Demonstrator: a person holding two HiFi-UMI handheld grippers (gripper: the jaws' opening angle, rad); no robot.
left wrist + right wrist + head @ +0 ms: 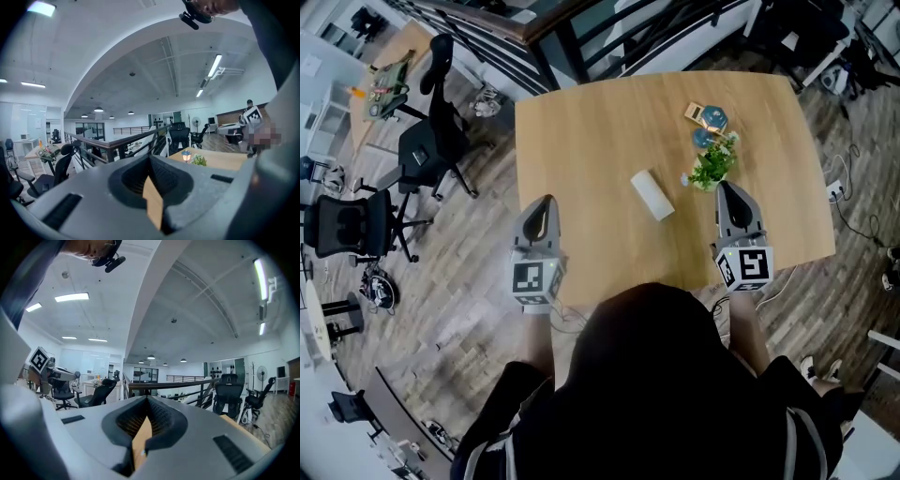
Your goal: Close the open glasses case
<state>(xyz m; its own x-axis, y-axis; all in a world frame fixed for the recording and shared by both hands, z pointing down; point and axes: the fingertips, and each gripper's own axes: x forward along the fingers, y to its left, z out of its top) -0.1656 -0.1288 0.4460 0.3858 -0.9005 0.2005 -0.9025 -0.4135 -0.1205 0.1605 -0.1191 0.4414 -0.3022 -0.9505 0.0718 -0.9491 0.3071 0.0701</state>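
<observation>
A white, rounded, oblong glasses case (652,195) lies slantwise a little past the middle of the light wooden table (581,141). From the head view it reads as one smooth shape with its lid down. No gripper touches it.

The left gripper (546,202), grey with a black-and-white marker cube at its back, hangs over the table's near left edge, well apart from the case. In the left gripper view its jaws meet at the tips with nothing between them; only a sliver of tabletop shows through the slot behind.

The right gripper (727,187), grey with the same kind of cube, hangs over the table's near right part. In its own view its jaws are pressed together and empty too.

A small green potted plant (711,165) stands on the table just beyond the right gripper's tip. Two small hexagonal pieces, one tan (706,115) and one blue (703,138), lie towards the far right corner of the table. Black office chairs (431,141) stand on the plank floor off the table's left side.
</observation>
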